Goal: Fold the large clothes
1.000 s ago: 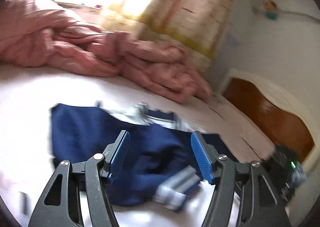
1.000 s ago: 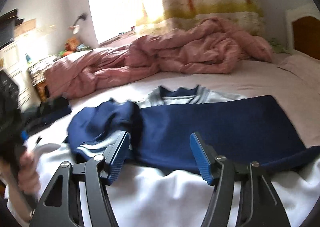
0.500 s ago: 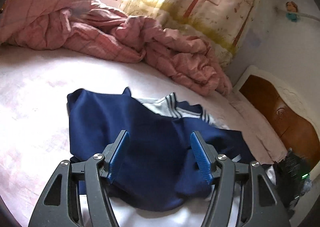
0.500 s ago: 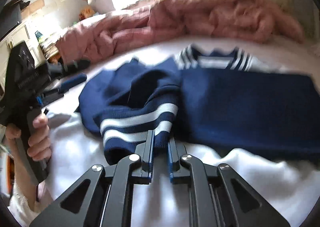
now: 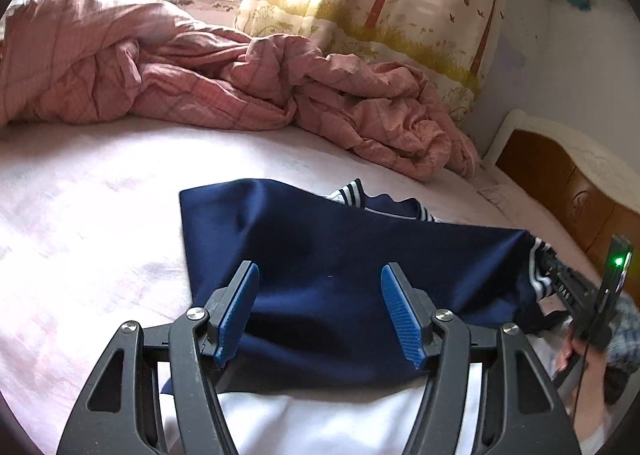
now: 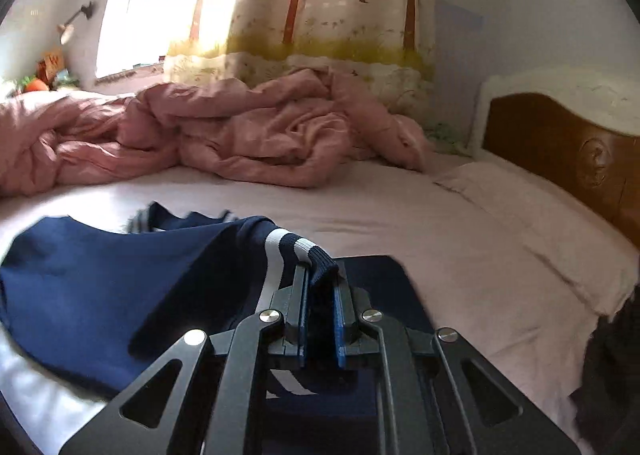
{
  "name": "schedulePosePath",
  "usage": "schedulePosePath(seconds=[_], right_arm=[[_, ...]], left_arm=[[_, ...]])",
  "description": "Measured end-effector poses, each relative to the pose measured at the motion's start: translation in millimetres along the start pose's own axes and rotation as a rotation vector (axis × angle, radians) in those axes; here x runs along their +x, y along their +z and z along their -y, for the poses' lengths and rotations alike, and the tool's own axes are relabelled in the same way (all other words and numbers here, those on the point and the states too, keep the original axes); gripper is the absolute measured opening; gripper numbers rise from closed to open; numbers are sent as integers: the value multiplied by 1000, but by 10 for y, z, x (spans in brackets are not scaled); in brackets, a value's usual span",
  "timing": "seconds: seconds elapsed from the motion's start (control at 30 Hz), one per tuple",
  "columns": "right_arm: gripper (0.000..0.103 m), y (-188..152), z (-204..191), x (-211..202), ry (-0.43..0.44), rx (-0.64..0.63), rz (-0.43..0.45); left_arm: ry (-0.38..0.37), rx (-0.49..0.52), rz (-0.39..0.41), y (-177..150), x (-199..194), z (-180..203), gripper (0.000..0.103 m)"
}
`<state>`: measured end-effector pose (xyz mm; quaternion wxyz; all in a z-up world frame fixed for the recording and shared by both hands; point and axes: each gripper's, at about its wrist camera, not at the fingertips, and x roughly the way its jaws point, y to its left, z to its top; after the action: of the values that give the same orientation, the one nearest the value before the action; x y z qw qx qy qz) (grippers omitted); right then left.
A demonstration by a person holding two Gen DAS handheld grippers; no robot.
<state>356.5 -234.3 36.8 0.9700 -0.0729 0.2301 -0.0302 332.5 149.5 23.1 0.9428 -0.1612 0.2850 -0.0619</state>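
A navy blue garment [image 5: 320,255] with white-striped cuffs and collar lies on the pale pink bed sheet [image 5: 80,195], its lower part white. My left gripper [image 5: 318,291] hovers open over the navy cloth, nothing between its blue pads. My right gripper [image 6: 320,275] is shut on the striped sleeve cuff [image 6: 298,249], lifting the sleeve [image 6: 200,283] off the bed toward the right. In the left wrist view the right gripper [image 5: 560,283] appears at the right edge, with the cuff [image 5: 536,271] pulled across the garment's body.
A crumpled pink quilt [image 5: 200,71] lies along the far side of the bed. A brown wooden headboard [image 6: 560,147] with white trim stands on the right, a pillow [image 6: 540,223] before it. A tree-print curtain [image 6: 320,7] hangs by a bright window. A hand [image 5: 576,351] holds the right gripper.
My right gripper closed on the striped cuff and carried the sleeve rightward across the garment. The left gripper stayed open and turned a little over the navy cloth.
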Motion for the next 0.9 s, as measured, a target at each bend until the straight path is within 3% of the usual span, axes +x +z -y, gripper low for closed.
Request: schedulePosePath(seconds=[0.27,0.63,0.67,0.7,0.73,0.8,0.9], right_arm=[[11,58,354,72,-99,69,-7],[15,73,586,108,-164,114,-20],[19,74,583,88,-173,110,-10],[30,82,567,57,-186,100,6],[52,91,553,35,-187,94,16],[83,115,526,-70,-185,90,65],[85,160,474,-262,-152,87,150]], left_arm=[[18,-17,-14,-15,39,-52,62],[58,-102,-60,-23,135,-221,62],[55,-101,-59,-27,131,-219,62],[55,-93,-52,-26,117,-202,62],[62,-77,-37,-24,90,-167,62],[80,-33,-8,-22,35,-77,63],[111,49,18,-37,-3,93,66]])
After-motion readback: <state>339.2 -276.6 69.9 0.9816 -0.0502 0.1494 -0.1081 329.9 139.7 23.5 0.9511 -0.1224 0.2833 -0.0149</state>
